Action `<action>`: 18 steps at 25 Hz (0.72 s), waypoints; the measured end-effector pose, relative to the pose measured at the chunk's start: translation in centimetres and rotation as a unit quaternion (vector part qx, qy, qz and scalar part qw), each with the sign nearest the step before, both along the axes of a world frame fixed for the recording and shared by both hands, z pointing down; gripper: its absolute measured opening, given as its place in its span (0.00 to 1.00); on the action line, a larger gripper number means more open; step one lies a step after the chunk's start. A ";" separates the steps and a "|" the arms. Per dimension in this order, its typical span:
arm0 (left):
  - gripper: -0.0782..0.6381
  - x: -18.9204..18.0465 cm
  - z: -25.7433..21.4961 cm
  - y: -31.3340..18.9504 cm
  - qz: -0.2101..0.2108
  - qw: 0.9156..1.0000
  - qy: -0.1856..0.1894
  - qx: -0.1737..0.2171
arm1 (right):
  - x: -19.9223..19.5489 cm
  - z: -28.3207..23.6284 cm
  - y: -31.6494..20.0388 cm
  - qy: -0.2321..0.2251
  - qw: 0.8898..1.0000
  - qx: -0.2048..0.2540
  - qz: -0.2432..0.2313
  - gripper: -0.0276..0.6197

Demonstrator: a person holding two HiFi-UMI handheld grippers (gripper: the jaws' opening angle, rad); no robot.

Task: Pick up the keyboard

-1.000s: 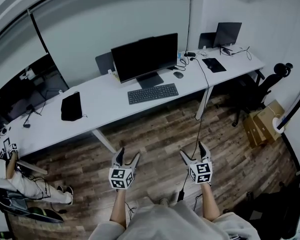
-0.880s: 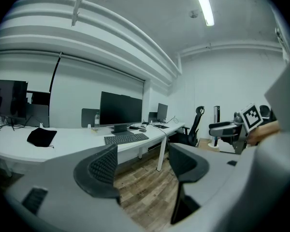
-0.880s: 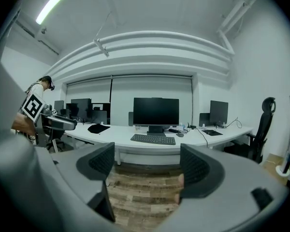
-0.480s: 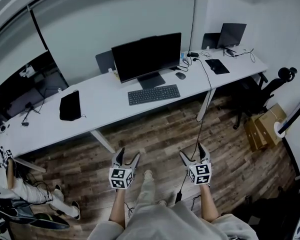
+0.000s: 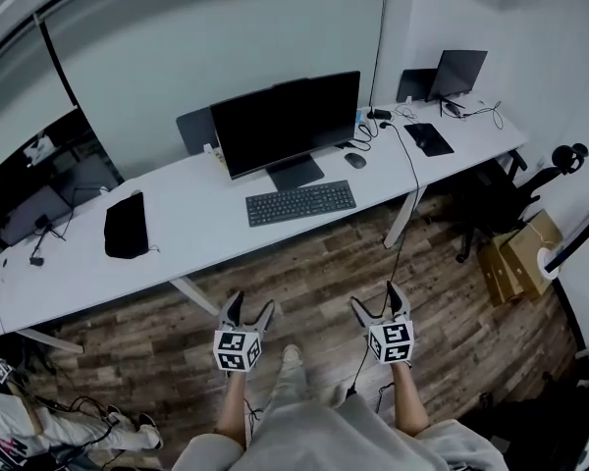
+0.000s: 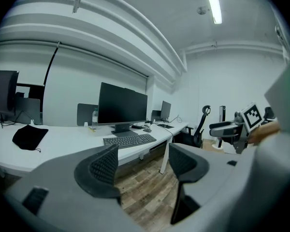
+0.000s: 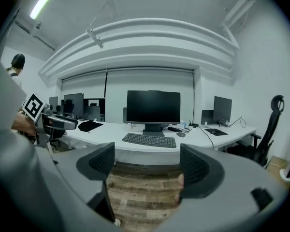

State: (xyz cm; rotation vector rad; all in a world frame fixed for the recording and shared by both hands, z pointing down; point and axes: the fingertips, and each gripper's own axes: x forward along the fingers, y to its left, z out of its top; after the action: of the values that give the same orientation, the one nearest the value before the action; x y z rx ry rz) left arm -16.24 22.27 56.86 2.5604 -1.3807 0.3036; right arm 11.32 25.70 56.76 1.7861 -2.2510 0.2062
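While we are standing on the wood-plank floor [image 5: 314,263], well short of the long white tabletop [image 5: 196,219], we are holding both grippers out in front of us above the planks. We are carrying the left gripper [image 5: 252,308] with its jaws spread apart and nothing between them. The right gripper [image 5: 378,300] is likewise gaping wide and empty. The keyboard [image 5: 300,203] is lying flat on the tabletop near its front edge, just in front of the stand of the big dark monitor [image 5: 285,123] and well apart from both grippers. A mouse [image 5: 354,160] is sitting to the keyboard's right, and a black pouch [image 5: 126,225] is resting farther to its left. A second, smaller monitor [image 5: 456,72] is standing at the tabletop's far right end, near a black office chair [image 5: 496,204].
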 end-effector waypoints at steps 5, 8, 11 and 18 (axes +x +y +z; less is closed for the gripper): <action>0.55 -0.5 -0.5 -5.8 0.007 1.000 0.004 -0.001 | -0.5 -0.7 -5.5 0.003 1.000 -0.003 0.008 0.69; 0.55 -0.7 -1.0 -9.2 0.009 1.000 0.006 -0.001 | -0.7 -1.3 -8.5 0.004 1.000 -0.003 0.012 0.68; 0.55 -0.8 -1.4 -12.7 0.015 1.000 0.007 0.002 | -0.8 -1.7 -11.6 0.005 1.000 -0.001 0.019 0.68; 0.55 -0.5 -1.9 -20.0 0.036 0.999 0.009 0.003 | -0.8 -2.5 -18.1 0.007 0.999 0.002 0.037 0.68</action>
State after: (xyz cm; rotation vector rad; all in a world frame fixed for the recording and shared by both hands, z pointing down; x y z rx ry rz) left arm -16.75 2.25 54.97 2.6144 -1.2883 0.2872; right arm 10.54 7.61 54.22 1.8694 -2.1789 0.2040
